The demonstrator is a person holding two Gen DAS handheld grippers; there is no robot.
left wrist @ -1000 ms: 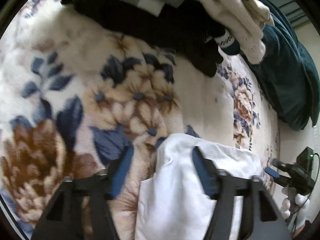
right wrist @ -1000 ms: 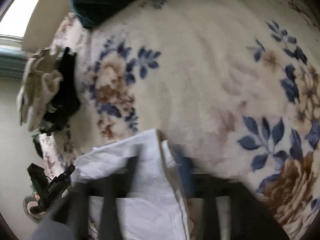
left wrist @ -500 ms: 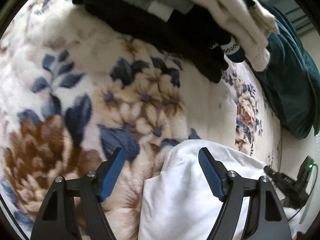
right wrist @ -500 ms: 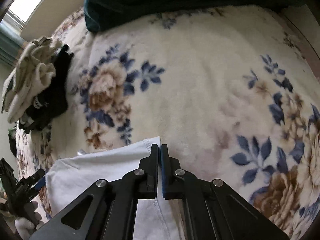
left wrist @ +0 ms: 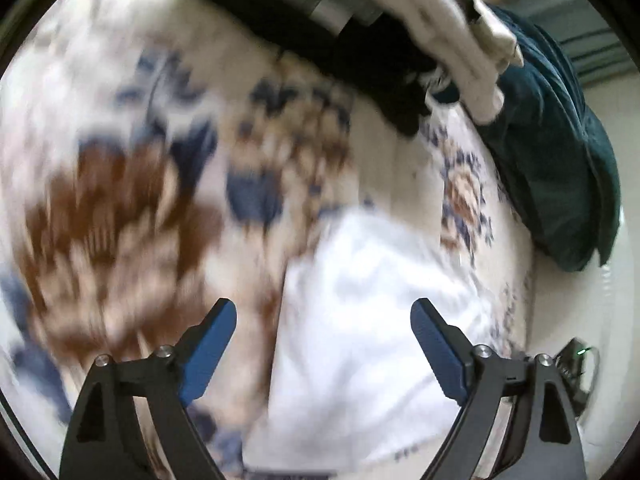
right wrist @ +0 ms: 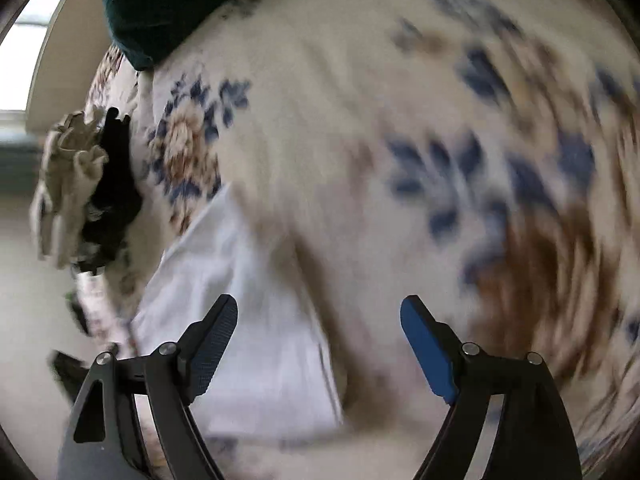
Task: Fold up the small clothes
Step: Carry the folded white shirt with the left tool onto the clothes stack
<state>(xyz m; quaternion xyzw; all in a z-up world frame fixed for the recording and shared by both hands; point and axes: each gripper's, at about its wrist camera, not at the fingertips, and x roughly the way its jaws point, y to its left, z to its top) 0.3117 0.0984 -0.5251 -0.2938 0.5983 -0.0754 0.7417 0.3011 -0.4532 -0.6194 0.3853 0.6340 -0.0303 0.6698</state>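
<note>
My left gripper point(left wrist: 323, 316) has its jaws spreading apart, wide, with nothing pinched; under the gap lies the one white garment point(left wrist: 368, 344), folded flat on the floral blanket point(left wrist: 120, 200). My right gripper point(right wrist: 319, 314) is opening too, its two blue pads point(right wrist: 426, 346) clear of the cloth; the white garment point(right wrist: 240, 320) sits below its left finger, and blanket point(right wrist: 400, 120) shows under the rest of the gap. Farther out I count one heap of clothes point(left wrist: 360, 32), black pieces under cream ones with a grey-striped piece between, and one dark teal cushion point(left wrist: 560, 160) at the blanket's edge. Both views are blurred.
</note>
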